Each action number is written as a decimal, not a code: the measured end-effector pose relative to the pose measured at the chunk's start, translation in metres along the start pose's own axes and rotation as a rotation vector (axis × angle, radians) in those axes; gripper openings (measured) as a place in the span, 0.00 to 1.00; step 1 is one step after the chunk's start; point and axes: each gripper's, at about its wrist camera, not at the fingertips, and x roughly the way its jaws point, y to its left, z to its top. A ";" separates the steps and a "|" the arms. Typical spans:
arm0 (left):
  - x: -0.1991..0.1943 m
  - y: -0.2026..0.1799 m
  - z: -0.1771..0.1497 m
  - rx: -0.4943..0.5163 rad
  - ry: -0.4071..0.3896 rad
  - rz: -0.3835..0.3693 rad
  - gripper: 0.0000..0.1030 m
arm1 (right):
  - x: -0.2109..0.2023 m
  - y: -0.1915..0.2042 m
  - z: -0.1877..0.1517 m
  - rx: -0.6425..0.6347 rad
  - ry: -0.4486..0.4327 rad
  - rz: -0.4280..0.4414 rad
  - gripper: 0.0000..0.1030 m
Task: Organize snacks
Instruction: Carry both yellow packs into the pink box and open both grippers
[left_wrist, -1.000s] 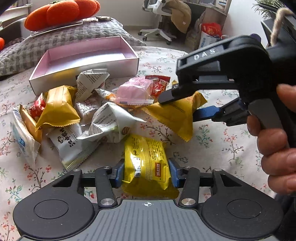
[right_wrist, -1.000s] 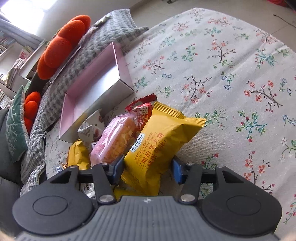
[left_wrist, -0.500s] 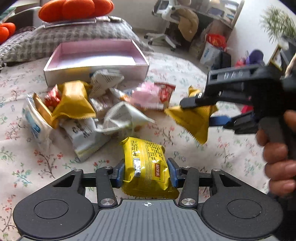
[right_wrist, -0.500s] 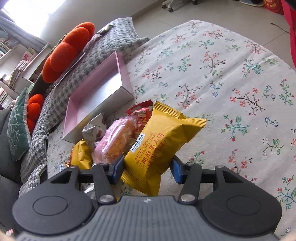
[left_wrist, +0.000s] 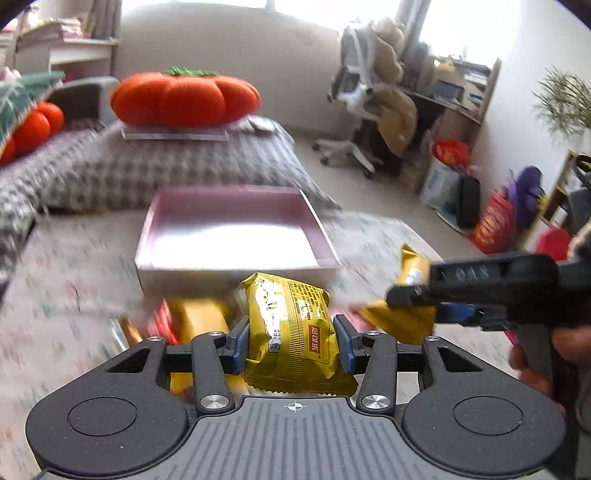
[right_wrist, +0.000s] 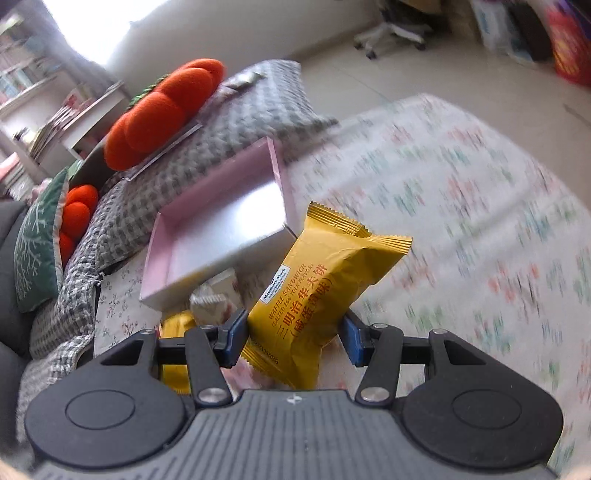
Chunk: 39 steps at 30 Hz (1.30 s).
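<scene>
My left gripper (left_wrist: 291, 345) is shut on a shiny yellow snack pack (left_wrist: 291, 332), held off the floral cloth. Beyond it lies the pink shallow box (left_wrist: 232, 236), open and with nothing in it. My right gripper (right_wrist: 293, 338) is shut on a yellow waffle sandwich pack (right_wrist: 325, 284), also lifted. In the left wrist view that right gripper (left_wrist: 417, 306) shows at the right, in a person's hand, with its yellow pack (left_wrist: 410, 291) between the fingers. The remaining snack pile (left_wrist: 184, 321) sits mostly hidden below my left gripper.
A grey checked cushion (left_wrist: 166, 166) with an orange pumpkin pillow (left_wrist: 184, 98) lies behind the box. A green pillow (right_wrist: 37, 243) is at the left. An office chair (left_wrist: 362, 110) and bags (left_wrist: 491, 225) stand on the floor beyond the table edge.
Both grippers have lifted with their yellow packs and tilted up toward the pink box. The snack pile has dropped out of sight below the left gripper.
</scene>
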 end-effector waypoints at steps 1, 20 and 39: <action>0.005 0.004 0.005 -0.003 -0.007 0.018 0.42 | 0.004 0.005 0.004 -0.029 -0.002 -0.004 0.47; 0.126 0.086 0.082 -0.067 -0.032 0.188 0.42 | 0.111 0.074 0.074 -0.421 0.036 -0.026 0.47; 0.165 0.093 0.070 -0.078 0.065 0.202 0.46 | 0.143 0.086 0.067 -0.477 0.083 -0.102 0.50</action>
